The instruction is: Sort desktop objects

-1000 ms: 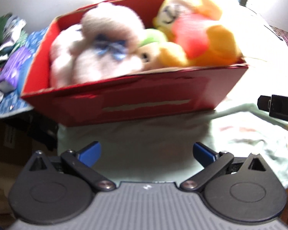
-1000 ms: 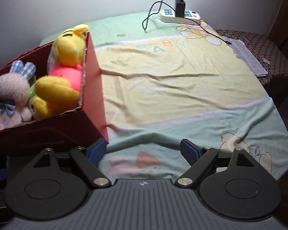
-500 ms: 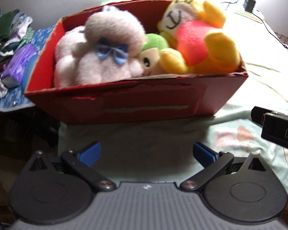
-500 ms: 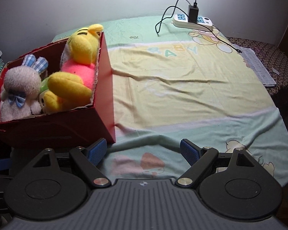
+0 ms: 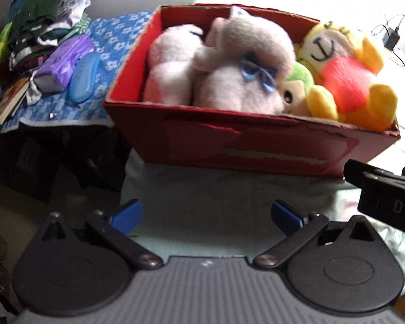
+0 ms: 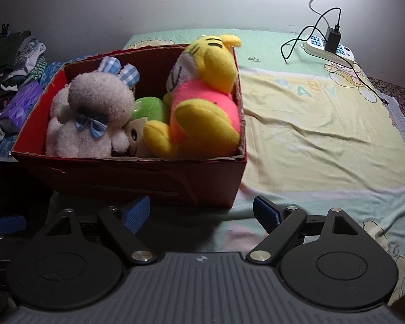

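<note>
A red cardboard box [image 5: 256, 145] [image 6: 137, 178] stands on the cloth-covered table. In it lie a pinkish-white plush rabbit with a blue bow [image 5: 240, 81] [image 6: 91, 116], a small green-capped plush [image 5: 297, 86] [image 6: 148, 110] and a yellow plush in a pink shirt [image 5: 348, 81] [image 6: 202, 102]. My left gripper [image 5: 206, 214] is open and empty, just in front of the box. My right gripper [image 6: 201, 212] is open and empty, near the box's front right corner. The right gripper's black body [image 5: 386, 194] shows at the right edge of the left wrist view.
A side surface left of the box holds folded clothes [image 5: 46, 24], a purple pack [image 5: 64, 62] and a blue case [image 5: 83, 77] on a blue cloth. A white power strip with a charger and cables [image 6: 329, 46] lies at the table's far right. Papers [image 6: 402, 124] lie at the right edge.
Both views have swung to the left. The box now sits nearer the middle of the right wrist view, and the cluttered side surface has come into the left wrist view. Both grippers stay open.
</note>
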`<state>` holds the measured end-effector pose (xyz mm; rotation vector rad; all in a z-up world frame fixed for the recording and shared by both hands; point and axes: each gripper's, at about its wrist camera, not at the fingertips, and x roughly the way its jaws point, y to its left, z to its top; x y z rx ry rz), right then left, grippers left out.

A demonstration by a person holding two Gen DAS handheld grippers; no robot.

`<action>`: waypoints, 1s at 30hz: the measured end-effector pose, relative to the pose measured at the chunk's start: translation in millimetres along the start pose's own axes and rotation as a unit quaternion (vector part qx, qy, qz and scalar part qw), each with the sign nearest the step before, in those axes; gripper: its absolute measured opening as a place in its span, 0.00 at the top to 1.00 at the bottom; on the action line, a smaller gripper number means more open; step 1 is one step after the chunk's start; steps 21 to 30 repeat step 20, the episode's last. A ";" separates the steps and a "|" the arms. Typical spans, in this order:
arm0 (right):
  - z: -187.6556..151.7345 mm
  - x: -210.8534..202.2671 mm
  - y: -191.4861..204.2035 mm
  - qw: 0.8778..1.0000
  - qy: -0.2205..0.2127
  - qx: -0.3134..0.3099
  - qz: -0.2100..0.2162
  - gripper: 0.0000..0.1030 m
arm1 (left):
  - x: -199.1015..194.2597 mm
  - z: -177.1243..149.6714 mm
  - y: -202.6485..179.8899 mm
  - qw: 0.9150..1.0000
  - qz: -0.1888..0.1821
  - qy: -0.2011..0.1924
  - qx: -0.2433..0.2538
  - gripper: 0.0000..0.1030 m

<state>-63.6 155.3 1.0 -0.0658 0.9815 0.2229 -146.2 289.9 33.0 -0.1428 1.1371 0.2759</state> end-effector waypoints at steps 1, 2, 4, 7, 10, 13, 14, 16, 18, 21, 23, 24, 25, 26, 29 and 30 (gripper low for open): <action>2.1 -1.3 2.9 1.000 -0.001 -0.001 0.003 0.17 | -1.4 1.2 3.2 1.000 0.002 -0.002 -0.001 0.02; 4.3 -2.5 5.8 1.000 -0.003 -0.002 0.004 0.16 | -2.2 3.4 5.1 1.000 0.004 -0.003 -0.001 0.01; 8.8 -4.5 11.1 1.000 -0.007 -0.006 0.001 0.16 | -2.7 9.9 9.0 1.000 0.002 -0.002 -0.005 0.02; 16.4 -9.0 15.1 1.000 -0.012 0.001 0.003 0.16 | -9.8 16.3 10.4 1.000 0.010 -0.011 -0.001 0.02; 22.5 -10.8 15.6 1.000 -0.011 0.012 0.008 0.16 | -15.6 23.5 12.4 1.000 0.009 -0.024 0.008 0.02; 25.6 -13.0 15.7 1.000 -0.015 0.020 0.009 0.16 | -17.5 29.6 14.5 1.000 -0.004 -0.026 0.014 0.02; 26.1 -13.4 16.0 1.000 -0.016 0.020 0.007 0.16 | -18.2 30.8 14.6 0.999 -0.007 -0.027 0.017 0.02; 27.6 -13.7 17.1 1.000 -0.018 0.020 0.005 0.16 | -18.6 32.9 14.3 0.999 -0.013 -0.028 0.021 0.02; 28.3 -13.2 17.2 1.000 -0.018 0.024 0.006 0.16 | -18.6 34.6 12.6 0.999 -0.014 -0.028 0.021 0.02; 28.8 -13.1 16.3 0.999 -0.018 0.029 0.008 0.16 | -18.3 35.3 11.6 0.999 -0.018 -0.027 0.019 0.02; 28.8 -13.1 16.3 0.999 -0.018 0.029 0.008 0.16 | -18.3 35.3 11.6 0.999 -0.018 -0.027 0.019 0.02; 28.8 -13.1 16.3 0.999 -0.018 0.029 0.008 0.16 | -18.3 35.3 11.6 0.999 -0.018 -0.027 0.019 0.02; 28.8 -13.1 16.3 0.999 -0.018 0.029 0.008 0.16 | -18.3 35.3 11.6 0.999 -0.018 -0.027 0.019 0.02; 28.8 -13.1 16.3 0.999 -0.018 0.029 0.008 0.16 | -18.3 35.3 11.6 0.999 -0.018 -0.027 0.019 0.02; 28.8 -13.1 16.3 0.999 -0.018 0.029 0.008 0.16 | -18.3 35.3 11.6 0.999 -0.018 -0.027 0.019 0.02; 28.8 -13.1 16.3 0.999 -0.018 0.029 0.008 0.16 | -18.3 35.3 11.6 0.999 -0.018 -0.027 0.019 0.02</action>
